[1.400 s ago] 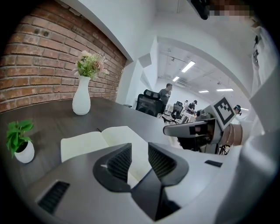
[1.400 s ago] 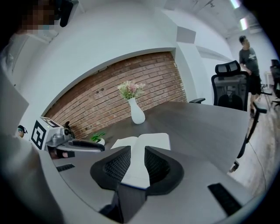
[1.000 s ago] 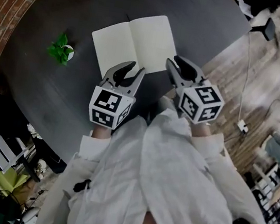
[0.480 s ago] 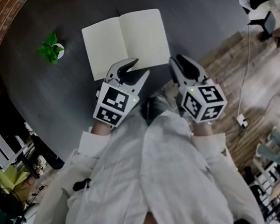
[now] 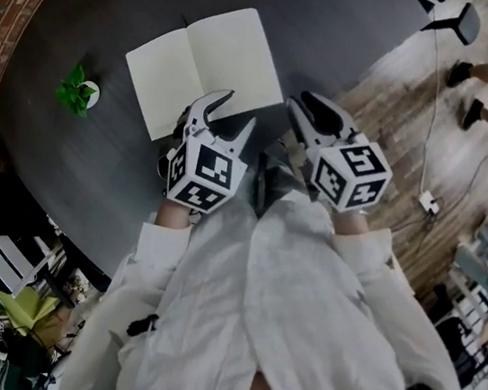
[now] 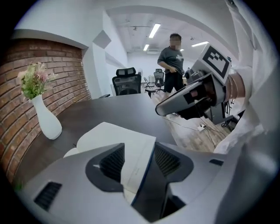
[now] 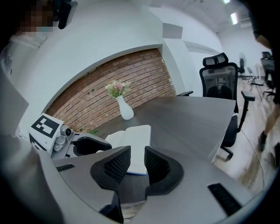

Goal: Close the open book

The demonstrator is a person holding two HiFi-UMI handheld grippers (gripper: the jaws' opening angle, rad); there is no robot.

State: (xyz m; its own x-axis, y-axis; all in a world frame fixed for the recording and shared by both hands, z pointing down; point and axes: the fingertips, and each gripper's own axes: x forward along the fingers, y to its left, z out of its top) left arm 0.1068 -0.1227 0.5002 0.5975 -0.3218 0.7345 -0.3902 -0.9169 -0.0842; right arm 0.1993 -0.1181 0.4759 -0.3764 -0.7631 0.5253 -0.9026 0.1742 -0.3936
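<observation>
Approach looks like the step in hand: the book [image 5: 205, 61] lies open and flat on the dark table [image 5: 359, 34], pages up. The left gripper [image 5: 236, 111] hangs over the book's near edge, its jaws just opened and now spread wide; the page edge and blue cover show in the gap, unpinched. The right gripper [image 5: 304, 106] sits just beside the book's near right corner, jaws partly apart, empty. Next, probably, a jaw must slip under one cover and swing it across the spine
</observation>
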